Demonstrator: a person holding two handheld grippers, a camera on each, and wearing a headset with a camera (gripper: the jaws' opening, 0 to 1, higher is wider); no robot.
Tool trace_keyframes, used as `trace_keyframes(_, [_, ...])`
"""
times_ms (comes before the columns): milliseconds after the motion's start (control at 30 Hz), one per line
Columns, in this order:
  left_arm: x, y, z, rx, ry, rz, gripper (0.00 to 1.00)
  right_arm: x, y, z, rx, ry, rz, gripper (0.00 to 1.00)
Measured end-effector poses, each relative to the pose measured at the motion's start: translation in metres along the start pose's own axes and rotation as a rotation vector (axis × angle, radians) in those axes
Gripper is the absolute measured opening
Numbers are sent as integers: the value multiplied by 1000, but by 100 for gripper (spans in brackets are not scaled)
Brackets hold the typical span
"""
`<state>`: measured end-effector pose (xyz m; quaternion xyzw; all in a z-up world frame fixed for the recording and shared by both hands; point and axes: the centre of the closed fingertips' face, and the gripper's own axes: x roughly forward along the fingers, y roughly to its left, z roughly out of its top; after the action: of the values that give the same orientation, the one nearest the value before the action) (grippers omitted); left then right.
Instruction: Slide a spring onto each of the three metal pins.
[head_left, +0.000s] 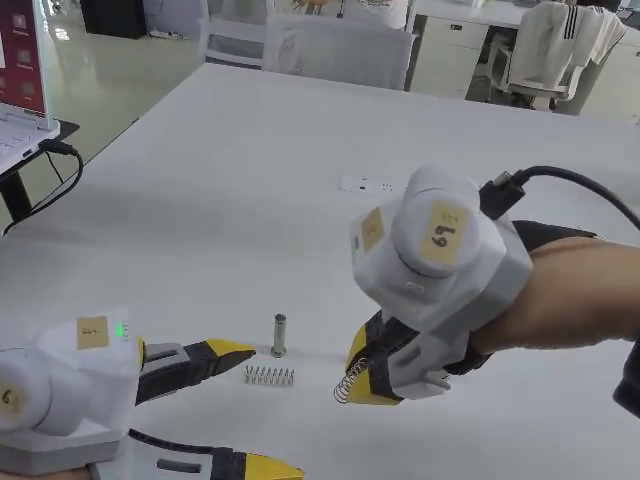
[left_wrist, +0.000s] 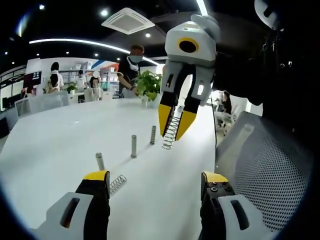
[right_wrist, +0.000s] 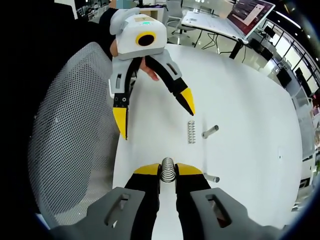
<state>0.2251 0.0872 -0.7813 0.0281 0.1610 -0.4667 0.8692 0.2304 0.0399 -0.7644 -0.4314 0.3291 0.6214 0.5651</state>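
pins (left_wrist: 134, 146): 3, upright in a row on the table (head_left: 250, 180), spaced apart.
nearest pin (head_left: 279, 335): bare metal, closest of the 3 to the left tongs.
farthest pin (left_wrist: 153, 134): ribbed along its length in the left gripper view; cannot tell whether a spring sits on it.
right tongs (head_left: 362, 380): clamped on the held spring, yellow tips pointing down toward the table.
held spring (head_left: 346, 382): pinched between the right tongs' tips, coil sticking out below them; just beside the farthest pin in the left gripper view.
left tongs (head_left: 265, 410): jaws spread wide, nothing between them, low over the table, facing the row.
loose spring (head_left: 269, 376): lying flat on the table, just beside the nearest pin and close to 1 left jaw tip.
laptop (head_left: 20, 80): open, on a stand off the table's far left edge.
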Motion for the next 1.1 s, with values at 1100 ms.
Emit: trace_keyframes(1100, [-6,4,-3,-12,-21,44,80,-12,-72,-39,59,119,-81,9])
